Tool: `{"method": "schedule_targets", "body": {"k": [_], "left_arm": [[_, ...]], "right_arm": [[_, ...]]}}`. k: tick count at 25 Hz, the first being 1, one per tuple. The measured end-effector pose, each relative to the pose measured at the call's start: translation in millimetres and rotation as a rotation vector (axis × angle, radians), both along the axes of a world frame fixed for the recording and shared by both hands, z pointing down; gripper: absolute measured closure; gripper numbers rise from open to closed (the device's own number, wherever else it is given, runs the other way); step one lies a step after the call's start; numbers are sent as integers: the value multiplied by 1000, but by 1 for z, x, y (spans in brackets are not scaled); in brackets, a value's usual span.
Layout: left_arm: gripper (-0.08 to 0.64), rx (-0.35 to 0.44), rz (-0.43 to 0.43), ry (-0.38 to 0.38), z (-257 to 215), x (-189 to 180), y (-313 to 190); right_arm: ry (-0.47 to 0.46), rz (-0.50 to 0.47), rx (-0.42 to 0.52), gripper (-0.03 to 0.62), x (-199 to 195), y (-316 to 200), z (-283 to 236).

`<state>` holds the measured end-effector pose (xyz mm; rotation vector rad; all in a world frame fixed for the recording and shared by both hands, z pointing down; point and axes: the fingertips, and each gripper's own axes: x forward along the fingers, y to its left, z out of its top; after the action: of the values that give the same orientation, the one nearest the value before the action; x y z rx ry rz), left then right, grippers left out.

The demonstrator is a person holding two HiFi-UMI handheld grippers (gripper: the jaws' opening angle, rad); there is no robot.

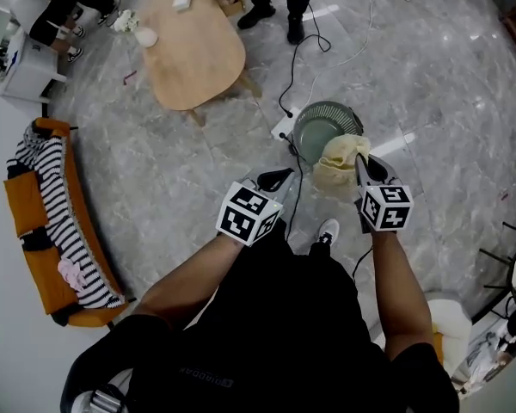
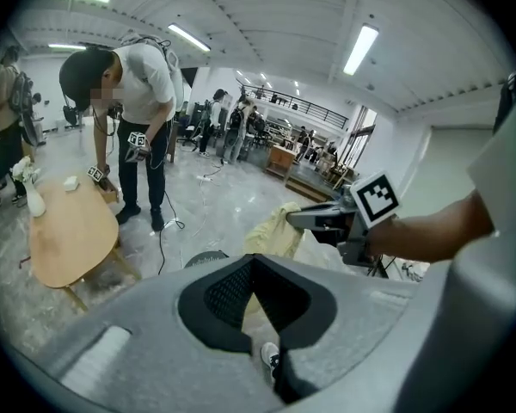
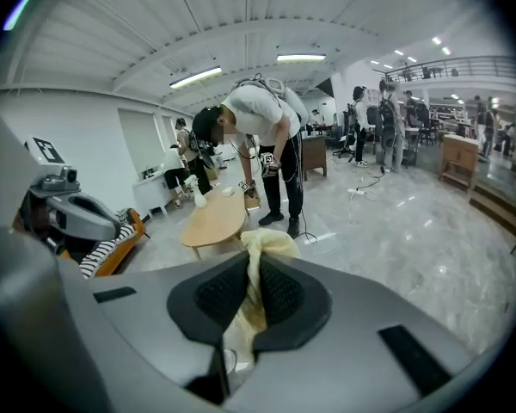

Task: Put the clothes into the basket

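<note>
Right tool (image 1: pixel 362 163), in the head view, is clenched on a pale yellow cloth (image 1: pixel 339 163) over the near rim of the round basket (image 1: pixel 325 107) on the floor; left tool (image 1: pixel 276 179) beside it. Left gripper view: jaws together, empty. Right gripper view: pads pinch the cloth

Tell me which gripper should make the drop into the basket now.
Right: the right gripper has its fingers shut on the yellow cloth at the near edge of the basket. The left gripper holds nothing and sits farther away.
</note>
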<state>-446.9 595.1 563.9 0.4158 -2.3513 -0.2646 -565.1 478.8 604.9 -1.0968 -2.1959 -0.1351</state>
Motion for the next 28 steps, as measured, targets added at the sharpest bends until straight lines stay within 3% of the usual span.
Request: {"method": "schedule_targets", "body": {"k": [9, 13, 22, 28], "left_arm": [[560, -2, 49, 50, 35, -22, 14], [560, 12, 74, 64, 46, -26, 13], [560, 17, 73, 95, 64, -28, 33], [560, 28, 53, 98, 69, -33, 37]], "right_arm": [[57, 95, 18, 558, -58, 34, 68], [45, 147, -42, 558, -84, 44, 62], [-2, 188, -81, 558, -118, 56, 45], [38, 166, 6, 558, -117, 58, 87]]}}
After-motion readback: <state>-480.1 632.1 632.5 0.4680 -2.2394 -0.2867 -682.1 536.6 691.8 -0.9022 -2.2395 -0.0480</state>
